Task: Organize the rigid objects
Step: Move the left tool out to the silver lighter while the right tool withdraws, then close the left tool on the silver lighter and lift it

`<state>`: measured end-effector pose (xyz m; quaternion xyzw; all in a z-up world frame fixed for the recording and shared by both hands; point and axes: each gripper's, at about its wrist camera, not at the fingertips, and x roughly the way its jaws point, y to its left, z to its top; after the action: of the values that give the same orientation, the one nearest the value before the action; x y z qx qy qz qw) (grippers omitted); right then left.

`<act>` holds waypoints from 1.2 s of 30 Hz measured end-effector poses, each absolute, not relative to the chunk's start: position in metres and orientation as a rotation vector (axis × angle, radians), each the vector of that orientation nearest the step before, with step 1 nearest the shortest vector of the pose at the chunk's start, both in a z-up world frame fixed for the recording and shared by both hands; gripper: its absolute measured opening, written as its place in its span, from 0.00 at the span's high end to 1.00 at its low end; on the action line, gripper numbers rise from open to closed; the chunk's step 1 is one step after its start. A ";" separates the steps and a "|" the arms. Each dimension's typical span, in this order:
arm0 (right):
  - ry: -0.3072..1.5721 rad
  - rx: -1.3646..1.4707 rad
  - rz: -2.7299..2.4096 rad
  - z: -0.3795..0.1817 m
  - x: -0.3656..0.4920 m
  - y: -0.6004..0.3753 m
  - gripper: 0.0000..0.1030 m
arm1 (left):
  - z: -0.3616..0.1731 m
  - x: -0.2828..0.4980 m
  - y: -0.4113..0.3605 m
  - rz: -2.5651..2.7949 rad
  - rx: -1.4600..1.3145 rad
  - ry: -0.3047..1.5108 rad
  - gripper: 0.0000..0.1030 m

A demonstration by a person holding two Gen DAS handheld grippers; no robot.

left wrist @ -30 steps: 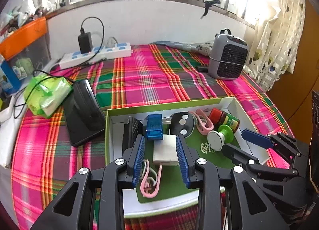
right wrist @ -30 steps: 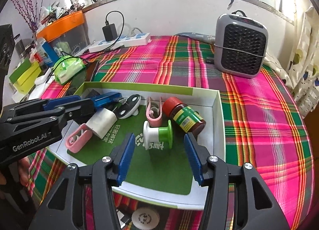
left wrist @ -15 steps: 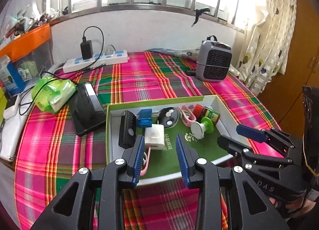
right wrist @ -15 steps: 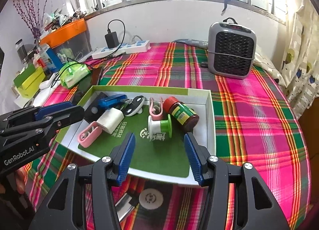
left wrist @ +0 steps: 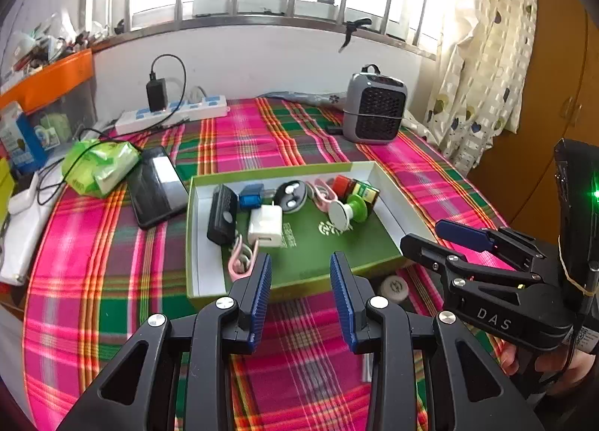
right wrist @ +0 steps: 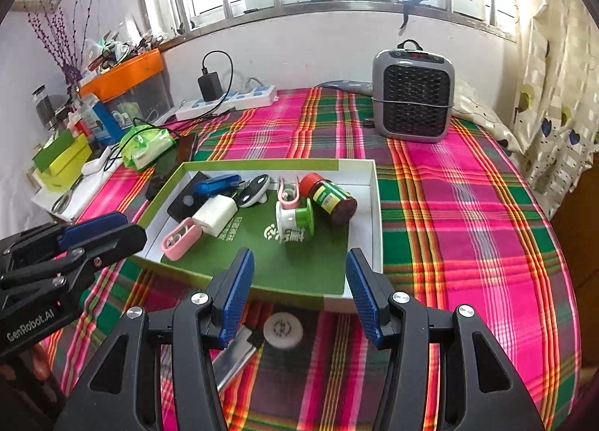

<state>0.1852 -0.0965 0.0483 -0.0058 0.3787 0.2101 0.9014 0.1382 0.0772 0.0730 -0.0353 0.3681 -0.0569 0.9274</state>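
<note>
Cloth in pink and green plaid, spread under everything. On it, shallow green-floored box, already loaded along its far side.

Above the near rim, left gripper and right gripper, both tilted down toward the box. Jaws of each spread apart, with only cloth and box floor seen between the blue pads. Gripped nothing on either side.

Inside the box: red-capped jar on its side, touching a green-and-white spool; white charger against a pink clip; further back, a blue piece and a black-and-white round piece.

Outside the box, just beside its near wall and under the right gripper: white disc, with a metal blade near it.

Judged as the gap between one placement and the next pick, with most items already boxed. Likely next: down onto the white disc with the right gripper, jaws kept wide enough to straddle it, then closed across its edge. Flat and low on soft cloth, so probably hard to pinch cleanly; worth keeping clear of the blade.
</note>
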 end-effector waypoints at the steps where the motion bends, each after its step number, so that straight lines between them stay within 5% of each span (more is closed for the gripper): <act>1: 0.784 -0.010 0.433 0.048 0.184 -0.098 0.49 | 0.072 0.136 0.077 -0.120 -0.075 0.756 0.69; 36: 0.798 0.070 0.340 0.029 0.144 -0.150 0.49 | 0.004 0.120 0.019 -0.284 -0.012 0.928 0.69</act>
<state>0.1436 -0.1502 0.0290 0.0341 0.3864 0.1647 0.9069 0.1204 0.0188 0.0039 -0.0056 0.4458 -0.1366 0.8846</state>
